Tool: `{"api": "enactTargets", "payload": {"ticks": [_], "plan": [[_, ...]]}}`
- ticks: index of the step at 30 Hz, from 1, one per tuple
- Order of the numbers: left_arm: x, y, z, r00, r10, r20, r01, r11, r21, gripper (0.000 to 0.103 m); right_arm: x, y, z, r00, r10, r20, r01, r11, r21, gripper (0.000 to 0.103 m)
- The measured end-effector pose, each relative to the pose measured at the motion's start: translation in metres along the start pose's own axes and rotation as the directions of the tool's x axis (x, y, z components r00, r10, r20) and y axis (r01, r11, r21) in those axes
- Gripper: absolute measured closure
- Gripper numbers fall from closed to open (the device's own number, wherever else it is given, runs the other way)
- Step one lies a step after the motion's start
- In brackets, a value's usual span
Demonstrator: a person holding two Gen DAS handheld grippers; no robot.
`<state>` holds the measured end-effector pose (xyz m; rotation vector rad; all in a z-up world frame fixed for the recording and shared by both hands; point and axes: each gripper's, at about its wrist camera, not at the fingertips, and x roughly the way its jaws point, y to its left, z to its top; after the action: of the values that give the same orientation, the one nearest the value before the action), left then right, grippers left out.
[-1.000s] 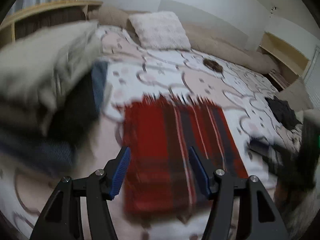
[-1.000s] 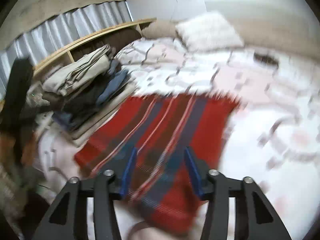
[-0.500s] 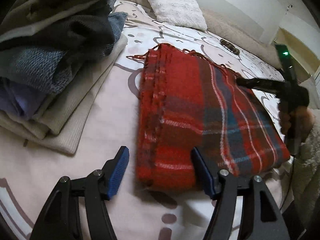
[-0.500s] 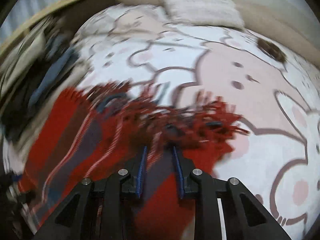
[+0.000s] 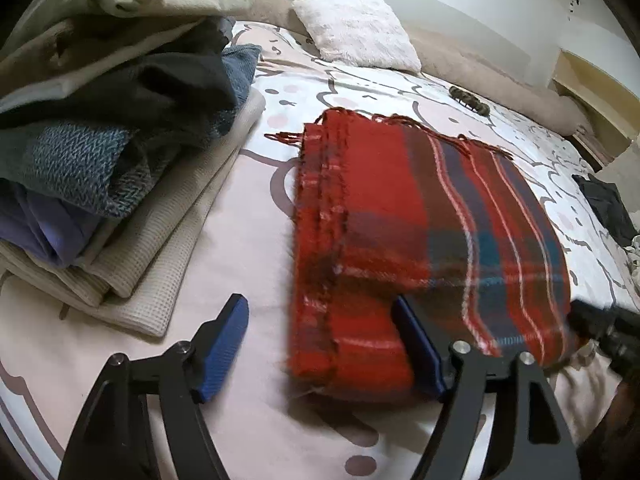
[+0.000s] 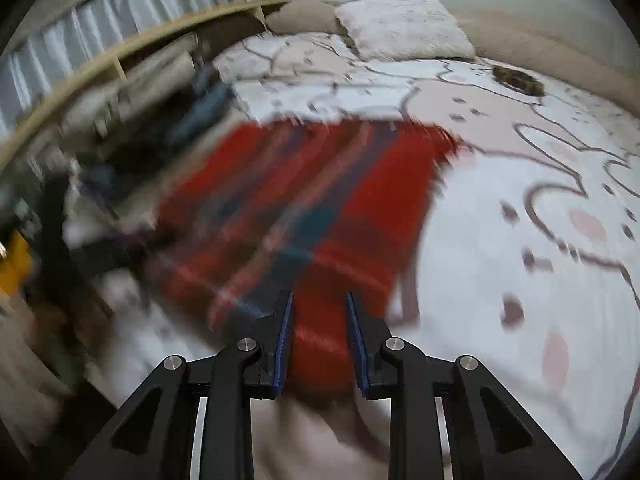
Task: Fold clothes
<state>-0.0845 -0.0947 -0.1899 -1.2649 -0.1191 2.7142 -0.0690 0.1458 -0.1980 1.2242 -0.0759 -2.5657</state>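
A red plaid blanket (image 5: 408, 240) with a fringed far edge lies folded in several layers on the bed (image 5: 248, 216). My left gripper (image 5: 324, 348) is open at the blanket's near left corner, its right finger against the near edge. My right gripper (image 6: 320, 336) is partly closed with the blanket's near edge (image 6: 320, 344) between its pads; the view is blurred. The blanket also shows in the right wrist view (image 6: 304, 200). The right gripper appears at the lower right of the left wrist view (image 5: 604, 332).
A tall stack of folded clothes (image 5: 112, 128) stands left of the blanket. A white pillow (image 5: 356, 32) lies at the head of the bed. A dark garment (image 5: 608, 208) lies at the right. A small brown object (image 5: 468, 98) rests beyond the blanket.
The right gripper pulled back from the fringed far edge to the near edge. The blanket now lies shorter and thicker. The left gripper stayed open at the near left corner.
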Motion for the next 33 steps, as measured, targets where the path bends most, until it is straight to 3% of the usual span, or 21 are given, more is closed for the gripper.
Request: {"api": "enactTargets", "payload": {"ticks": [4, 6, 7, 8, 10, 12, 15, 17, 19, 21, 26, 31, 33], "plan": [[-0.013, -0.001, -0.001, 0.997, 0.018, 0.072, -0.019, 1.000, 0.017, 0.027, -0.020, 0.005, -0.005, 0.998, -0.045, 0.054, 0.043, 0.999, 0.031, 0.077], [-0.022, -0.004, -0.001, 0.993, 0.042, 0.114, -0.046, 0.998, 0.039, 0.027, -0.031, 0.016, -0.004, 0.992, -0.100, 0.073, 0.102, 0.994, -0.036, 0.064], [-0.027, -0.005, -0.001, 0.989, 0.048, 0.137, -0.056, 0.997, 0.050, 0.029, -0.037, 0.025, -0.004, 0.986, -0.141, 0.085, 0.148, 0.985, -0.087, 0.042], [-0.033, -0.006, -0.002, 0.985, 0.050, 0.163, -0.061, 0.996, 0.067, 0.029, -0.041, 0.036, -0.009, 0.977, -0.188, 0.099, 0.203, 0.964, -0.170, 0.032], [-0.045, -0.011, -0.004, 0.975, 0.049, 0.215, -0.074, 0.992, 0.107, 0.029, -0.047, 0.059, -0.021, 0.950, -0.280, 0.138, 0.311, 0.888, -0.340, 0.032], [-0.055, -0.017, -0.008, 0.965, 0.049, 0.257, -0.091, 0.983, 0.156, 0.029, -0.047, 0.078, -0.040, 0.914, -0.347, 0.212, 0.407, 0.780, -0.476, 0.032], [-0.062, -0.027, -0.015, 0.957, 0.044, 0.286, -0.110, 0.969, 0.219, 0.029, -0.038, 0.100, -0.073, 0.849, -0.410, 0.332, 0.523, 0.570, -0.633, 0.032], [-0.062, -0.032, -0.017, 0.957, 0.049, 0.288, -0.122, 0.962, 0.245, 0.029, -0.024, 0.110, -0.096, 0.804, -0.437, 0.404, 0.574, 0.394, -0.718, 0.032], [-0.061, -0.034, -0.018, 0.958, 0.052, 0.283, -0.128, 0.958, 0.257, 0.029, -0.010, 0.113, -0.118, 0.772, -0.441, 0.458, 0.589, 0.223, -0.777, 0.032], [-0.060, -0.034, -0.017, 0.957, 0.059, 0.283, -0.135, 0.957, 0.258, 0.029, 0.001, 0.113, -0.126, 0.762, -0.434, 0.480, 0.582, 0.134, -0.802, 0.032], [-0.059, -0.029, -0.013, 0.958, 0.076, 0.278, -0.141, 0.964, 0.223, 0.029, 0.021, 0.116, -0.113, 0.774, -0.449, 0.445, 0.526, 0.066, -0.848, 0.032], [-0.059, -0.019, -0.011, 0.958, 0.086, 0.275, -0.140, 0.973, 0.183, 0.029, 0.044, 0.121, -0.097, 0.745, -0.473, 0.470, 0.527, -0.014, -0.850, 0.032], [-0.059, -0.017, -0.011, 0.957, 0.087, 0.275, -0.139, 0.975, 0.173, 0.029, 0.050, 0.121, -0.097, 0.725, -0.445, 0.525, 0.562, -0.059, -0.825, 0.032]]}}
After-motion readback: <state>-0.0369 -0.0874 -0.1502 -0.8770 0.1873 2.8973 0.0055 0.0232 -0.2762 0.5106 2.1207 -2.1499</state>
